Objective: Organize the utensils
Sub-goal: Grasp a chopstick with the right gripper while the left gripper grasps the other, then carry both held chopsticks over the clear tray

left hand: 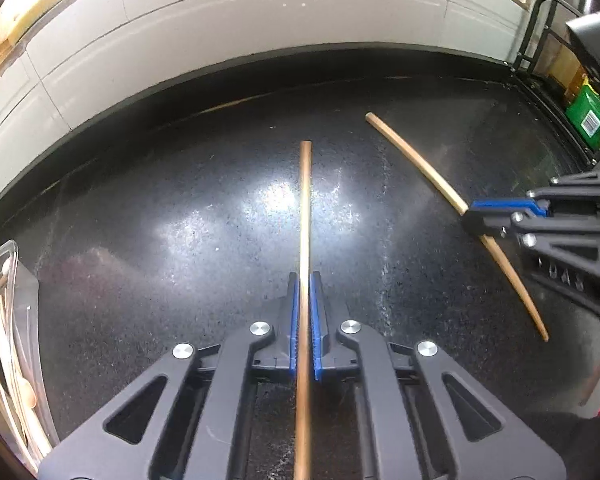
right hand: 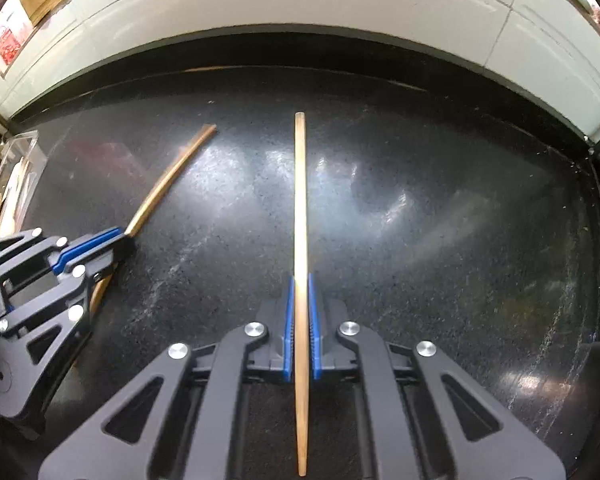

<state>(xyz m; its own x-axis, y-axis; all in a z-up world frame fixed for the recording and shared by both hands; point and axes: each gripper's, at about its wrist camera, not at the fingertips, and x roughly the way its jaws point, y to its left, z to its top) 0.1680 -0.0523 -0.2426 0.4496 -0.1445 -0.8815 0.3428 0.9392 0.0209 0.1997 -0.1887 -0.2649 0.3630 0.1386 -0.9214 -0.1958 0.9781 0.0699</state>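
Two tongs, one chopstick each, over a black speckled bench.

Far left, at the bench edge: a clear plastic container (left hand: 14, 320) holding pale wooden utensils, spoon shapes among them. Next, left tongs (left hand: 305, 280), blue pads pinched tight on a wooden chopstick (left hand: 305, 208) that runs straight ahead between the fingers, blunt end pointing toward the white wall (left hand: 220, 32) behind the bench. Centre: bare bench (left hand: 180, 220) with bright glare patches. Further right, right tongs (right hand: 301, 280), likewise clamped on a second chopstick (right hand: 300, 192), gripped partway along, its tapered tip toward the camera. From the left camera that stick lies on a diagonal. Far right: black wire rack (left hand: 540, 32) with a green packet (left hand: 590, 118).
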